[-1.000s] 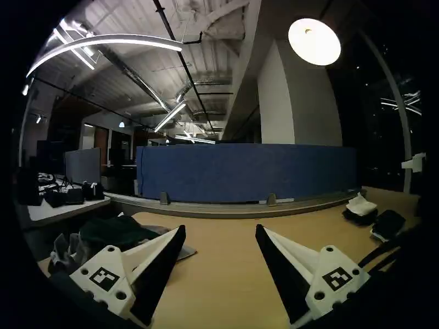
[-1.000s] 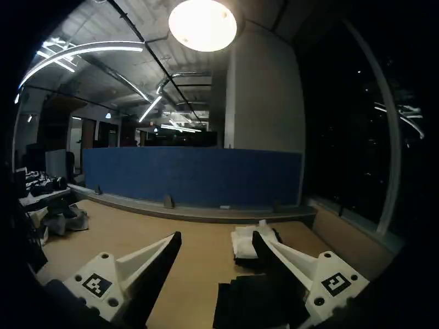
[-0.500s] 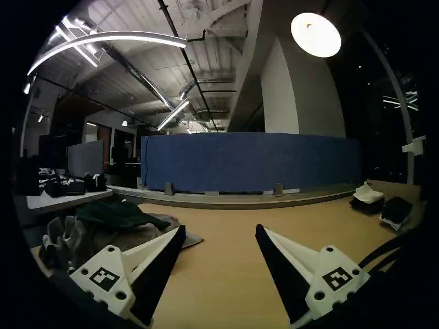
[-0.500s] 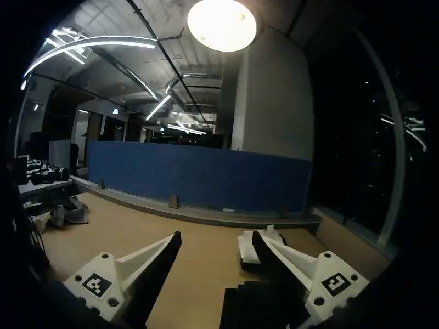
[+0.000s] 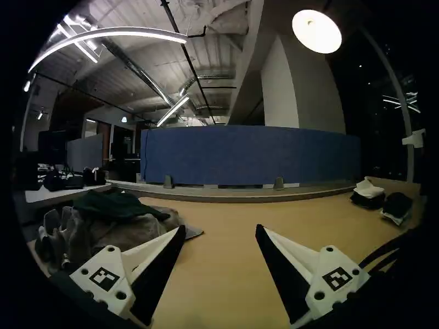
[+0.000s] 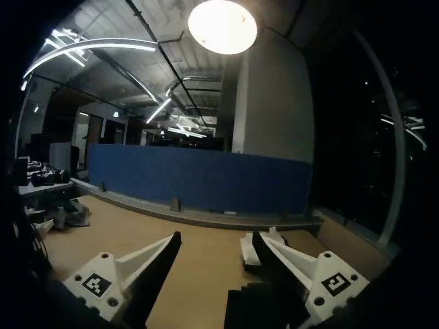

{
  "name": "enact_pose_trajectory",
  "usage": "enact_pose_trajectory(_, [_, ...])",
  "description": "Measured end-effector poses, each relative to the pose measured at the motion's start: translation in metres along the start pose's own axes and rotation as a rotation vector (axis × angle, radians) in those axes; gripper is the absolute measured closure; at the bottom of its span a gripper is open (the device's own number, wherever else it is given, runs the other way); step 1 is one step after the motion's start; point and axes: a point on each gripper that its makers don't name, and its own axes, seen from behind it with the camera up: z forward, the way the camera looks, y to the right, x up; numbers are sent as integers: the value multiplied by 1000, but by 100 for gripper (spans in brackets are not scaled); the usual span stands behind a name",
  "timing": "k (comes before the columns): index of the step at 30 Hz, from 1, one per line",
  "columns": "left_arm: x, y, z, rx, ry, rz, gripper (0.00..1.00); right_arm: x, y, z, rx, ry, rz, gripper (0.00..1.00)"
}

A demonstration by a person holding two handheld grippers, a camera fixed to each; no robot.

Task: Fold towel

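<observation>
Towel pile: the pile of unfolded towels (image 5: 104,233) lies loose on the left part of the desk (image 5: 230,219), just ahead of your left gripper's left finger.
Top of pile: a dark green towel (image 5: 115,204) is draped over crumpled grey ones.
Folded pieces: in the right gripper view, a white folded towel (image 6: 252,251) sits on the desk just beyond your right finger, partly hidden by it. A black folded stack (image 6: 247,299) lies nearer you, low in the view and against that same finger.
Folded pieces, other view: in the left gripper view they show small at the desk's far right, well apart from the pile.
Left gripper (image 5: 219,227): your jaws are spread wide with nothing between them, above bare desk beside the pile.
Right gripper (image 6: 215,233): your jaws are spread wide, gripping nothing, with bare desk showing in the gap.
Backdrop: a blue partition (image 5: 247,156) runs along the desk's far edge.
Lighting: a round lamp (image 6: 222,26) glows overhead.
</observation>
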Motion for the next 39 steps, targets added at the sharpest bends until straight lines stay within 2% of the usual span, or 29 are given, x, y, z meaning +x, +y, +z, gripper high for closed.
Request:
enact_pose_trajectory(11, [-2,1,1,-10,-1,7,6,1,-2,0,5,7,5,0])
enact_pose_trajectory(22, [-1,3,-1,-10,-1,10,6,-1,10,-1,-7,22,56,0])
enact_pose_trajectory(29, [-1,3,-1,-10,-1,10,5,-17,21,-4,-12,22,96,0])
enact_pose_trajectory(39, [0,3,-1,-10,-1,10,5,-57,34,-4,-22,31,159,0])
